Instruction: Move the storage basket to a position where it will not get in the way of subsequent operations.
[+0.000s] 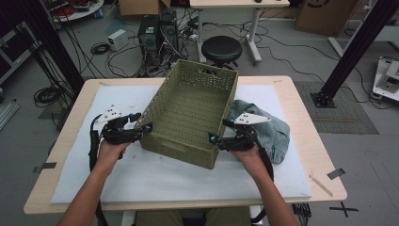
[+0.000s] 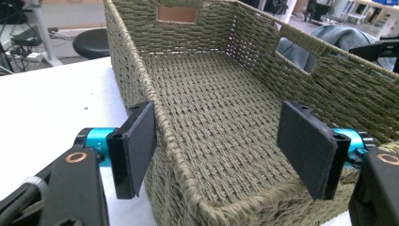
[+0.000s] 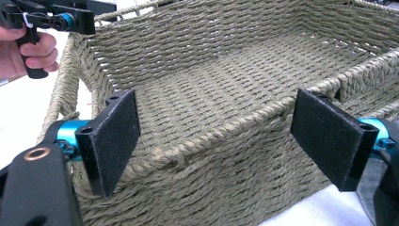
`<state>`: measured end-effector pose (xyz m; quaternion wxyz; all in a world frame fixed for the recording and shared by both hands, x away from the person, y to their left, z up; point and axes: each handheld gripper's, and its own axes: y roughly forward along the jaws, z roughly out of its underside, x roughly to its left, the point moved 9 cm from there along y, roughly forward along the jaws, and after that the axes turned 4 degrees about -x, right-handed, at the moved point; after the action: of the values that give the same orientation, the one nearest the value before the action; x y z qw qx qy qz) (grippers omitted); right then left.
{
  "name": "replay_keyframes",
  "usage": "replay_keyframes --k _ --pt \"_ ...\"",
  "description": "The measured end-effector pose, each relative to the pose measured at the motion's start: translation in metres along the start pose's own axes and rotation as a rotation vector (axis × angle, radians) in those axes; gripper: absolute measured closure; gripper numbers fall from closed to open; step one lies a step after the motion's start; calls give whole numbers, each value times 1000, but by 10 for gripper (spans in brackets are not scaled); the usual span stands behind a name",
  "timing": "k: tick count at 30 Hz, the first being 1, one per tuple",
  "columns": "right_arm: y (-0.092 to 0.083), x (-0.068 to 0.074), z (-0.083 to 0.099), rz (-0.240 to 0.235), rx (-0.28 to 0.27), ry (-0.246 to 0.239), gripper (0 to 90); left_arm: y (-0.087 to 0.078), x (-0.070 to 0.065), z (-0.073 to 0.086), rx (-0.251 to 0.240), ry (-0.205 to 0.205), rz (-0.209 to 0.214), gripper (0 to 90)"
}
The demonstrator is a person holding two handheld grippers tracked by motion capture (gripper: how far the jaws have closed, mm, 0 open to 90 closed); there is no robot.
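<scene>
An olive woven basket (image 1: 188, 108) sits slantwise on the white mat with nothing in it. My left gripper (image 1: 142, 121) is at its near left corner. In the left gripper view the jaws of this gripper (image 2: 226, 146) stand wide: one pad (image 2: 136, 146) is outside the wall, the other inside the basket (image 2: 211, 94), neither pressing. My right gripper (image 1: 219, 131) is at the near right corner. Its jaws (image 3: 221, 136) stand wide too, just in front of the basket's rim (image 3: 226, 120). A blue denim garment (image 1: 270, 129) lies crumpled against the basket's right side.
The white mat (image 1: 141, 174) covers most of the wooden table (image 1: 320, 155). Behind the table stand a black stool (image 1: 221, 49), a computer tower (image 1: 155, 33) and loose cables on the floor. Black frame posts (image 1: 353, 47) rise at both sides.
</scene>
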<state>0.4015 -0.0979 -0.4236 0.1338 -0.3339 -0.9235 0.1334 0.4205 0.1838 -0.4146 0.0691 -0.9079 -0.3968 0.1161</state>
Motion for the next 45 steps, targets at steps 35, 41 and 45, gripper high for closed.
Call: replay_keyframes --k 35,41,45 --pt "29 -9 -12 -61 28 6 238 -40 5 -4 -29 -55 -155 258" --pt "27 -4 -8 -71 28 5 233 -25 -4 5 19 -67 -90 291" --pt "29 -5 -10 -78 31 -2 222 -26 -5 6 7 -81 -108 296"
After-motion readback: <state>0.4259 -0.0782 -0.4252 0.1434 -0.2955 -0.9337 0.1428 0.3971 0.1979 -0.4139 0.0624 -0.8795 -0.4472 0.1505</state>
